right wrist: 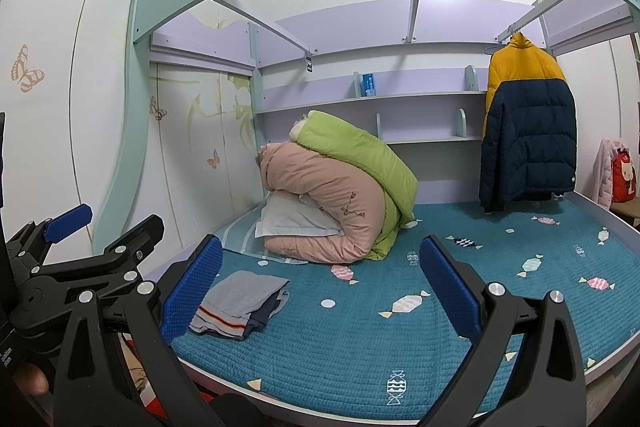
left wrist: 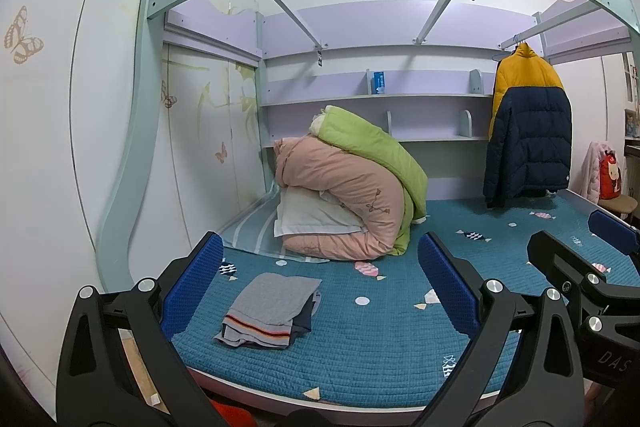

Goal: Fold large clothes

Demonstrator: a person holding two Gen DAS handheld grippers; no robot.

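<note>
Hovering off the bed's near edge, the left gripper (left wrist: pixel 320 291) and right gripper (right wrist: pixel 320 291) gape wide and empty, probably pausing between garments; the folded grey clothes (left wrist: pixel 272 311) lie at seven o'clock on the blue mattress cover (left wrist: pixel 380 355).

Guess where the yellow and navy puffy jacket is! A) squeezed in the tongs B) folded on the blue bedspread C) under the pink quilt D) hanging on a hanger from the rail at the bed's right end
D: the puffy jacket hangs from a hanger on the rail, its hem just above the bedspread, with both tongs open and empty.
</note>
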